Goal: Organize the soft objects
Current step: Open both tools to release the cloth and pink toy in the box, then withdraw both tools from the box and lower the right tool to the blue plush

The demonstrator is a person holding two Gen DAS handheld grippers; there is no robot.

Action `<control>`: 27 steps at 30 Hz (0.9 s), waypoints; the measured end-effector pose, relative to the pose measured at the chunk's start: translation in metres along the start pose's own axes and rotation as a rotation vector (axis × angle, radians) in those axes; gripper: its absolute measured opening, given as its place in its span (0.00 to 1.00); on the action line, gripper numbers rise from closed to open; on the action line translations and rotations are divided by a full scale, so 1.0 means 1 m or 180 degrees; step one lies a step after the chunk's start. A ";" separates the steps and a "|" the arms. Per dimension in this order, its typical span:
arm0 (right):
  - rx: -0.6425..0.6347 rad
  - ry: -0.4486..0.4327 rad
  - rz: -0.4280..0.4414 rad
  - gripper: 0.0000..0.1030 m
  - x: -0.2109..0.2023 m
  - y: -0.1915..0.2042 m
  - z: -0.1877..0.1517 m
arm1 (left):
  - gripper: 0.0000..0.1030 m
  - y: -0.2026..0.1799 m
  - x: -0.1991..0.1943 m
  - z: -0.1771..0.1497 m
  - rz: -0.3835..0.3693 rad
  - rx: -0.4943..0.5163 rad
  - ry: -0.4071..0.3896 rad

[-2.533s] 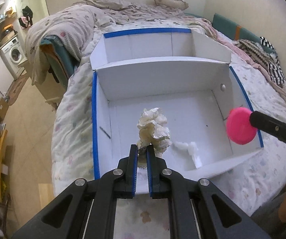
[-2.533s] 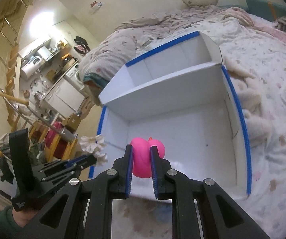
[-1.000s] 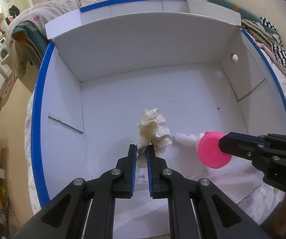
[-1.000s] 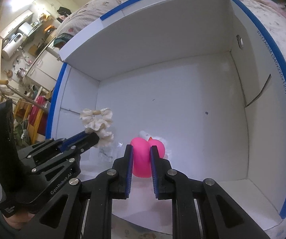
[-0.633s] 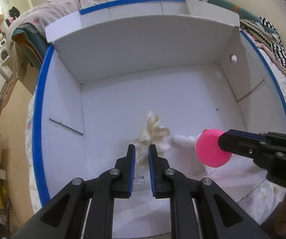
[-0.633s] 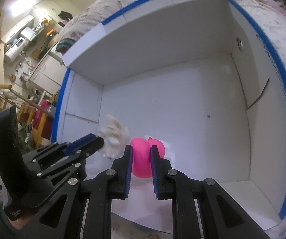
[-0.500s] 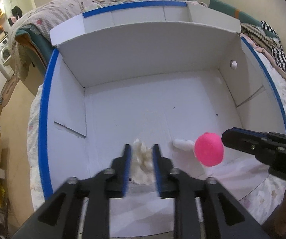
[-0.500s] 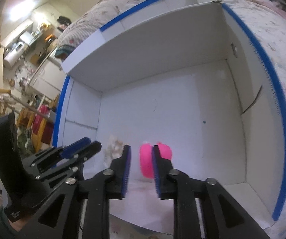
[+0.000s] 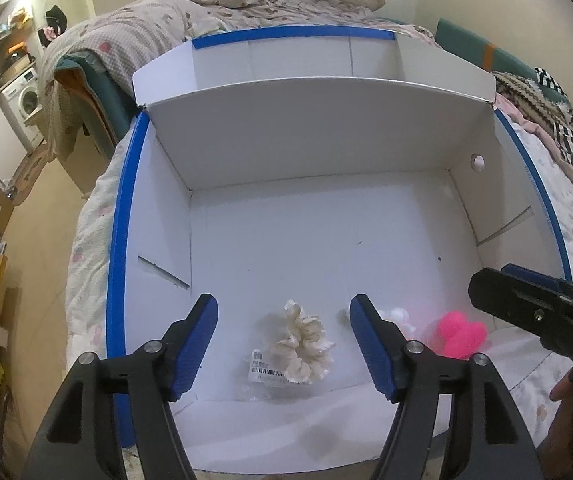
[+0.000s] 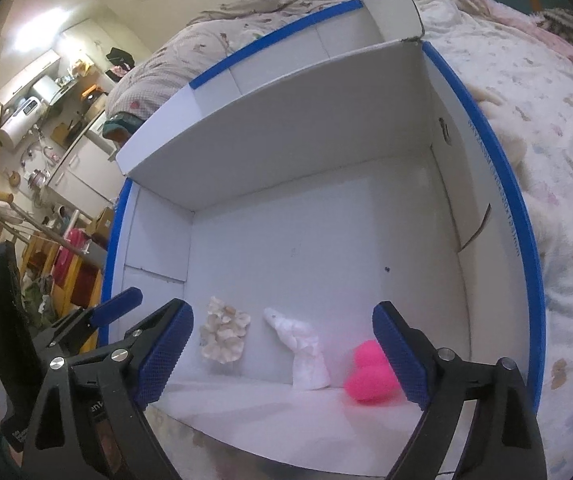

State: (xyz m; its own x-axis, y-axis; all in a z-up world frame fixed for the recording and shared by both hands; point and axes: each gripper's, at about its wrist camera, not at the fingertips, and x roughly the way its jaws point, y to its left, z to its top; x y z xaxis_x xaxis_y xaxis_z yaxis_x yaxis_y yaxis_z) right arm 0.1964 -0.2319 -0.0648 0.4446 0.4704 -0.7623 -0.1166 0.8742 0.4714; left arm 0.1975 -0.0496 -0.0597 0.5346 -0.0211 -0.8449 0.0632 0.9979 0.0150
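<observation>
Both the left gripper [image 9: 284,312] and right gripper [image 10: 282,340] gape wide, empty, above the white blue-edged cardboard box [image 9: 286,136] on the bed [image 10: 546,120]. On its floor lie a cream ruffled scrunchie [image 9: 304,344] and a pink rounded sponge [image 10: 370,378].

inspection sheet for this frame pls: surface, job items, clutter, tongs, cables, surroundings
Surface: white box with blue-taped rim, open on top, sitting on a bed with a patterned quilt.
Job's things: cream scrunchie, white soft piece and pink soft toy, all lying on the box floor near the front wall, none gripped.
Clutter: barcode label beside the scrunchie.
Tongs: left tongs open above the scrunchie; right tongs open over the white piece.
Cables: nothing seen.
Surroundings: washing machine and kitchen shelves to the left; striped knit textile on the bed.
</observation>
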 end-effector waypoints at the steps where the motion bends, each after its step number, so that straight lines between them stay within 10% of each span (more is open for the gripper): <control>1: 0.0017 0.0007 0.0002 0.94 0.000 0.000 0.000 | 0.64 0.001 0.000 0.000 -0.0003 -0.0008 -0.0001; 27: 0.0032 -0.0228 -0.0126 0.94 -0.062 0.006 -0.038 | 0.64 0.032 -0.068 -0.036 0.0065 -0.0257 -0.0217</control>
State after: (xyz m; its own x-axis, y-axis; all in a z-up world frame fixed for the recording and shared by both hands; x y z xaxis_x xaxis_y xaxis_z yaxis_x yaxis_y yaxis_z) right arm 0.1345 -0.2509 -0.0318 0.5111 0.4253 -0.7470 -0.0889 0.8905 0.4462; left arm 0.1328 -0.0138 -0.0212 0.5913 -0.0023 -0.8065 -0.0150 0.9998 -0.0138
